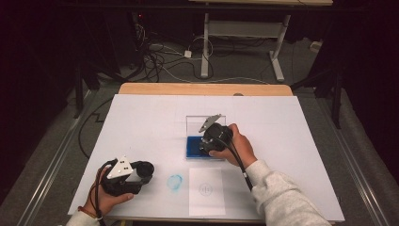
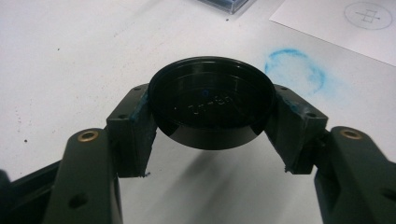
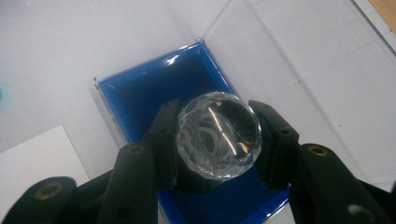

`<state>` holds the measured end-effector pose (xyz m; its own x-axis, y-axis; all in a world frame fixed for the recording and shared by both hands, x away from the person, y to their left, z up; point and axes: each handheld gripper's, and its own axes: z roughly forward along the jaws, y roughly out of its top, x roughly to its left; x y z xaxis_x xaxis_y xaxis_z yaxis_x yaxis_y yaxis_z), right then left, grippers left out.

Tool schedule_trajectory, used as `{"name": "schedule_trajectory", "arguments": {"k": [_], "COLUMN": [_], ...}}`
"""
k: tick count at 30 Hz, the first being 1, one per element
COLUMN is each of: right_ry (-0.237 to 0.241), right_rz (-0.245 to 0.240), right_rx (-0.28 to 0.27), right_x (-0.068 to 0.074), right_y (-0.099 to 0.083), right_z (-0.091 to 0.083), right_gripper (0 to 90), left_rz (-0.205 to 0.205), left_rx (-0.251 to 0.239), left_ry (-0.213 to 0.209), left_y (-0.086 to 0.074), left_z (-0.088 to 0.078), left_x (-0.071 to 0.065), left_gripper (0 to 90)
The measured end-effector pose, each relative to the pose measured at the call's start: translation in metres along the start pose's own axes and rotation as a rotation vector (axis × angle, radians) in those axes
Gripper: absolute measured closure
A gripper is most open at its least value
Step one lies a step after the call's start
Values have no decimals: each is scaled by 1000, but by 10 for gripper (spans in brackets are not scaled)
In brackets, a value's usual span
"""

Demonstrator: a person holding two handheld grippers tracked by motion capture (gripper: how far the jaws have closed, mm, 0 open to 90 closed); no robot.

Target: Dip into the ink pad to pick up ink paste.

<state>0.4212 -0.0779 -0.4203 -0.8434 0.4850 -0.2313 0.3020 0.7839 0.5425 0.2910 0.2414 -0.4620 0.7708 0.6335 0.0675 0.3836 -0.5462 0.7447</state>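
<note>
The black round lid (image 2: 212, 106), at the centre of the left gripper view, bears raised lettering across its top face. The letters are too faint and dark to read with certainty; only a short word shows, moulded in the same black as the lid.

The white paper sheet (image 1: 206, 190), low in the middle of the high view and at the upper right corner of the left gripper view, carries a printed sign: a thin circle with a small crossed mark of short lines inside it (image 2: 368, 15). No letters or numbers stand beside it.

Nothing else legible appears.
</note>
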Motion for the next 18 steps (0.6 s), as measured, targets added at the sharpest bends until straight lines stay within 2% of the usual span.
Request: {"name": "schedule_trajectory", "arguments": {"k": [18], "right_ry": [-8], "right_rz": [-10], "right_rx": [17], "right_x": [2], "right_y": [1], "right_z": [-1], "right_gripper": [574], "left_rz": [2], "left_rx": [4], "left_ry": [-2], "left_y": [0], "left_z": [1], "left_x": [0], "left_gripper": [368]}}
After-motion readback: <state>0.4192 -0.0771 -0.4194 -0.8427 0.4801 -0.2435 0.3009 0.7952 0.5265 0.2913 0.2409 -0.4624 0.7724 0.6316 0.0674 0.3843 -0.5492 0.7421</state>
